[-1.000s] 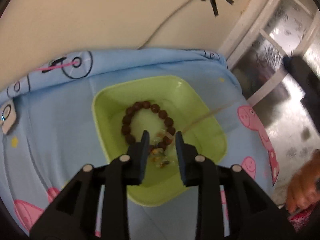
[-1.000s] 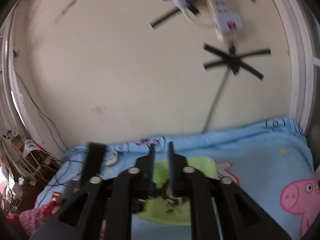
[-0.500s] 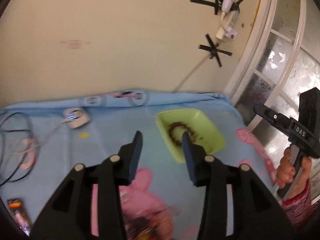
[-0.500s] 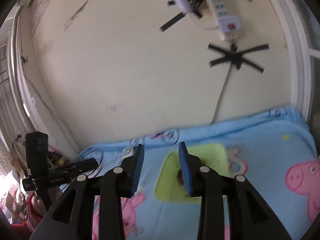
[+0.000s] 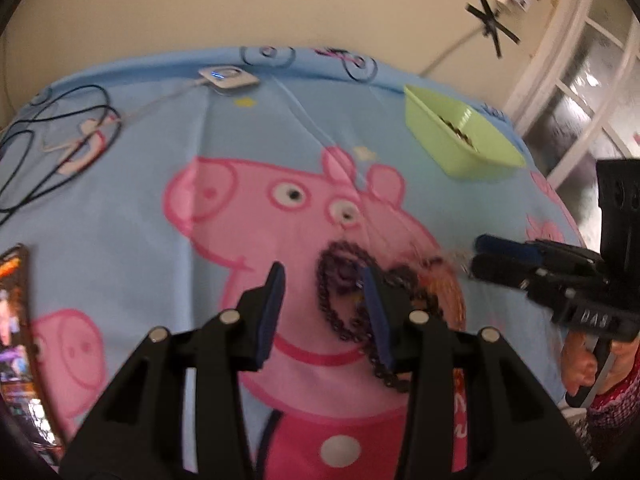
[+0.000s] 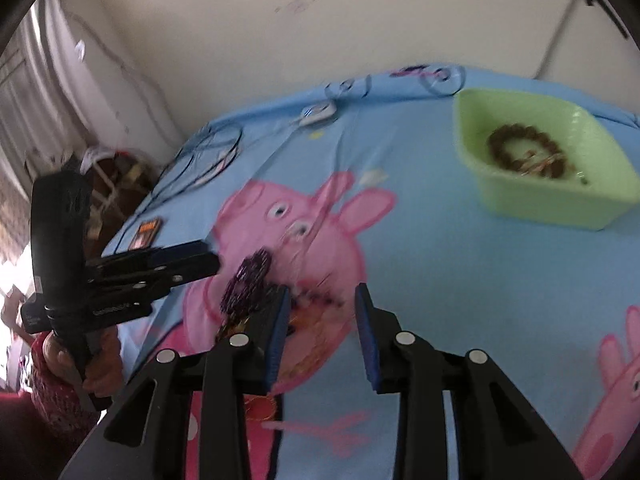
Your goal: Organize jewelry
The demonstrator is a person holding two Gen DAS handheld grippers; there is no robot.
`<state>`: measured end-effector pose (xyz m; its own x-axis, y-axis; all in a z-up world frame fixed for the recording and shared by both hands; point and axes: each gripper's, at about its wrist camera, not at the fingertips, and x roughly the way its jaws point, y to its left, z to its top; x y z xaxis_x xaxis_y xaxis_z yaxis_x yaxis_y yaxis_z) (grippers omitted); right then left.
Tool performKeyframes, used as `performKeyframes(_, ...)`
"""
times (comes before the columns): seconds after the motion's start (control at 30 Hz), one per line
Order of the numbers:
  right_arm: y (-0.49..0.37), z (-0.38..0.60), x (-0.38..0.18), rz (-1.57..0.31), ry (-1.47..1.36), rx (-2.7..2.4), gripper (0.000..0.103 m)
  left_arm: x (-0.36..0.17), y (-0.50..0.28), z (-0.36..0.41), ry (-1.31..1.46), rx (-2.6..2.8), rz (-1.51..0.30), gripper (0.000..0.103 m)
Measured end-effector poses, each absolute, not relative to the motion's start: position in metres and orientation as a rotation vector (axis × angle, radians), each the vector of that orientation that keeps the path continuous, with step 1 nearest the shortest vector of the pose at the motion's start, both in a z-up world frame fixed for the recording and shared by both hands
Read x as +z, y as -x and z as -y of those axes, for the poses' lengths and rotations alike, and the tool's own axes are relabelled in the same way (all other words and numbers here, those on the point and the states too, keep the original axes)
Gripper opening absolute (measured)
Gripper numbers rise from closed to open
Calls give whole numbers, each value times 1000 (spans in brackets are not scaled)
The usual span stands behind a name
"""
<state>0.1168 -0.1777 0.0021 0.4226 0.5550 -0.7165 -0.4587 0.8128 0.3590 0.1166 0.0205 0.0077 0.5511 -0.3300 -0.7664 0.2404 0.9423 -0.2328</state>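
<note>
A dark purple bead chain [image 5: 340,292] lies in a heap with other blurred jewelry [image 5: 440,280] on the pink pig print of the blue sheet. My left gripper [image 5: 326,312] is open just above and near the chain. My right gripper [image 6: 322,334] is open over the same heap [image 6: 248,280] and also shows in the left wrist view [image 5: 500,256]. A green tray [image 6: 552,204] at the far right holds a brown bead bracelet [image 6: 520,152] and small pieces.
A white charger puck [image 5: 226,77] and black cables [image 5: 48,152] lie at the far left of the sheet. A phone [image 5: 12,312] lies at the left edge. The wall and a window frame [image 5: 560,60] bound the bed.
Both grippers have left the green tray and come down low over the jewelry heap on the pig print. Both have opened wider.
</note>
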Motion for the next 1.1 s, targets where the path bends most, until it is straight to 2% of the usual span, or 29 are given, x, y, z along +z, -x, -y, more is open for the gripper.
performKeyframes(0.07,-112,163,-9,-969,37,567,8,-3,-115,-8,25,-333,-927,39)
performKeyframes(0.13,-105,165,-10,-921,126,519,5,-12,-114,-7,-23,-271,-910,41)
performKeyframes(0.37,-102,206,9,-913,-13,463,5,-8,-106,-51,79,-214,-917,40)
performKeyframes(0.57,-119,170,20,-895,22,550,5,3,-90,-63,153,-236,-896,40)
performKeyframes(0.7,-148,127,3,-973,88,605,4,4,-88,-60,178,-258,-914,40)
performKeyframes(0.73,-156,121,-5,-1015,74,617,0,4,-88,-61,177,-259,-915,40)
performKeyframes(0.8,-170,127,-7,-1059,-21,630,0,6,-86,-62,177,-262,-912,40)
performKeyframes(0.9,-174,148,11,-1038,-174,667,0,14,-84,-63,169,-267,-894,40)
performKeyframes(1.0,-163,163,48,-964,-229,698,0,24,-86,-60,165,-290,-872,52)
performKeyframes(1.1,-153,174,74,-914,-244,704,0,34,-86,-48,152,-323,-847,53)
